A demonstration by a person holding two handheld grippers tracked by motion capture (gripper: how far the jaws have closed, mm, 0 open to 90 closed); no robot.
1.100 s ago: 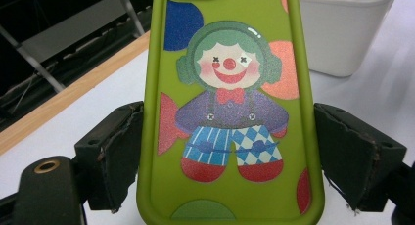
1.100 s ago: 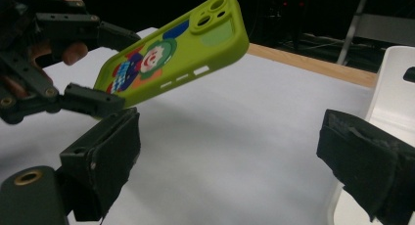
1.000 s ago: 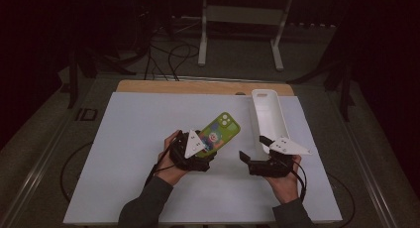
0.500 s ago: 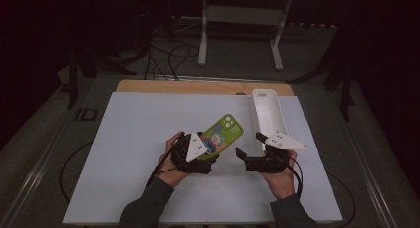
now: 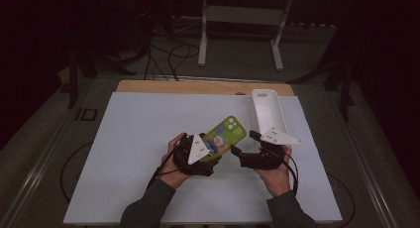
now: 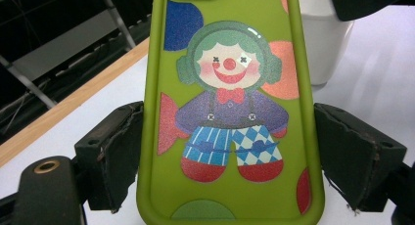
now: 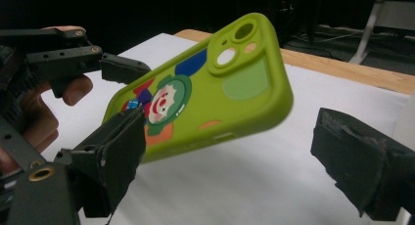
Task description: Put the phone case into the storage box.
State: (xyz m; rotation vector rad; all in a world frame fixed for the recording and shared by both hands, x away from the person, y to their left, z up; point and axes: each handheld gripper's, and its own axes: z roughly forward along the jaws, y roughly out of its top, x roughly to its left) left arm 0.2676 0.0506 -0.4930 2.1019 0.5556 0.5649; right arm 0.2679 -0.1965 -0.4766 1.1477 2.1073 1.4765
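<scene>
1. Pads of the left gripper [image 6: 230, 156] press both long edges of the green phone case [image 6: 230, 112], pinching it near its lower end, clown print facing the camera.
2. In the high view the left gripper [image 5: 210, 151] holds the green phone case [image 5: 227, 135] tilted up off the white mat [image 5: 133, 153], its camera end pointing away from the person, toward the white tray [image 5: 267, 111].
3. The right gripper [image 7: 230, 156] has its jaws spread wide, and nothing is clamped between them; the green phone case [image 7: 205, 93] sits ahead of them, its side edge just beside the left-hand pad, touching or not I cannot tell.
4. Seen from above, the right gripper [image 5: 242, 148] sits just right of the phone case, below the near end of the white tray.
5. The white tray lies to the right of the phone case on the mat, its far end at the wooden table edge [image 5: 198, 86].
</scene>
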